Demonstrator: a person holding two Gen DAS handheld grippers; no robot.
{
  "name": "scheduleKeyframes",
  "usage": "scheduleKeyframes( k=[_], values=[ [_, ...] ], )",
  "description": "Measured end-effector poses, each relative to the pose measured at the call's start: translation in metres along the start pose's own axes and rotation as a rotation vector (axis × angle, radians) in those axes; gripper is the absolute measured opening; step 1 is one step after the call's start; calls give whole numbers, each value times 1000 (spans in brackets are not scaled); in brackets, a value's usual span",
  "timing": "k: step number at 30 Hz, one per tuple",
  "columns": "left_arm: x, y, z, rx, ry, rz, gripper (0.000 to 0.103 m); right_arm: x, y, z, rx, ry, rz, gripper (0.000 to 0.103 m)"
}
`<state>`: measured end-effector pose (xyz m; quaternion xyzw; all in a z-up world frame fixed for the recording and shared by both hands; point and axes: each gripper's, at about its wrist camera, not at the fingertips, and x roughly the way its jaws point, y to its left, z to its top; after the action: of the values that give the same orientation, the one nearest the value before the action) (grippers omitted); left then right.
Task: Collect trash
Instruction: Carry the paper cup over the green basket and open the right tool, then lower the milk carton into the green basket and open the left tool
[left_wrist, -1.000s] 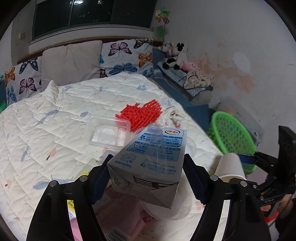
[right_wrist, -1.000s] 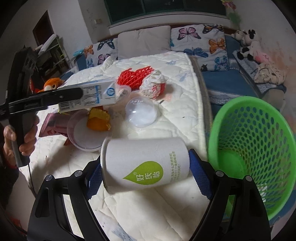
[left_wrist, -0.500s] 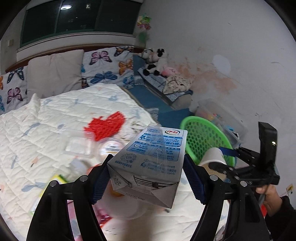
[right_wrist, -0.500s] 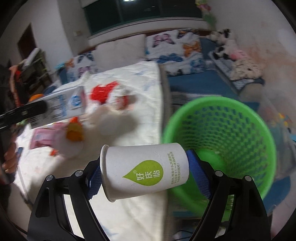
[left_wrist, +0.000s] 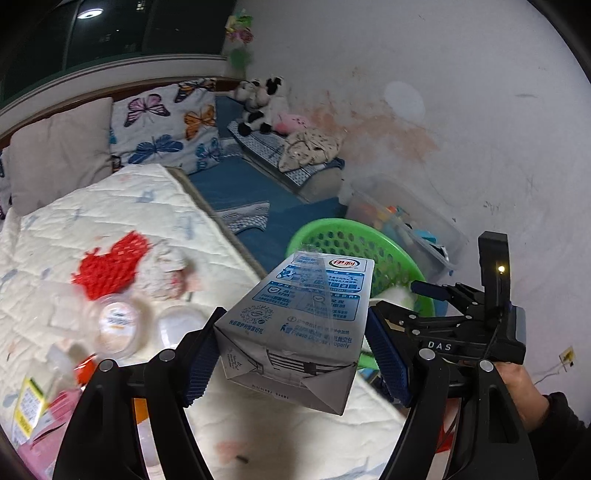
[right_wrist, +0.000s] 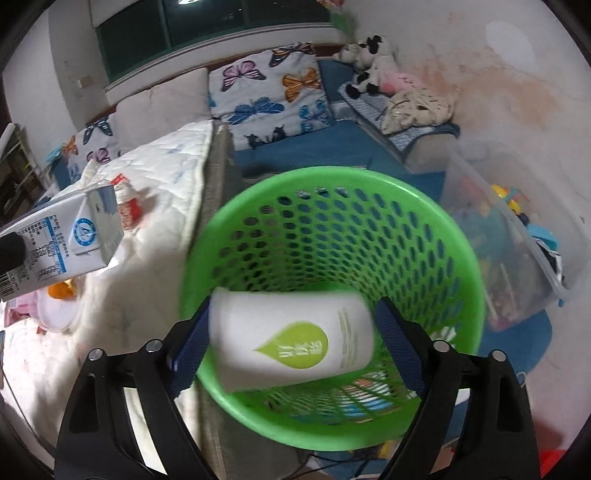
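Both hands have swung from the quilted bed toward the perforated green basket (right_wrist: 436, 236). Right gripper (right_wrist: 291, 343), jaws just widening, frees a blurred paper cup (right_wrist: 288, 339); left gripper (left_wrist: 295, 347) pinches a boxy carton (left_wrist: 299, 328).

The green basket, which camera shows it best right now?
The right wrist view: the green basket fills the frame, its rim, mesh wall and inside visible past the paper cup. The left wrist view shows only part of its rim behind the milk carton.
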<state>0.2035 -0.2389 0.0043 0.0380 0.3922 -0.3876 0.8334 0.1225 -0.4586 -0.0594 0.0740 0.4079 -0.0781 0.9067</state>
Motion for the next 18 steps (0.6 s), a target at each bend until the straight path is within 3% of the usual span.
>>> scheduleKeyframes(
  k=[11, 18],
  values=[
    [55, -43, 7, 42, 95, -4, 73, -27, -36, -19, 42, -23, -45, 90],
    [85, -63, 3, 81, 153, 35, 74, -42, -46, -32, 53, -42, -55, 90]
  ],
)
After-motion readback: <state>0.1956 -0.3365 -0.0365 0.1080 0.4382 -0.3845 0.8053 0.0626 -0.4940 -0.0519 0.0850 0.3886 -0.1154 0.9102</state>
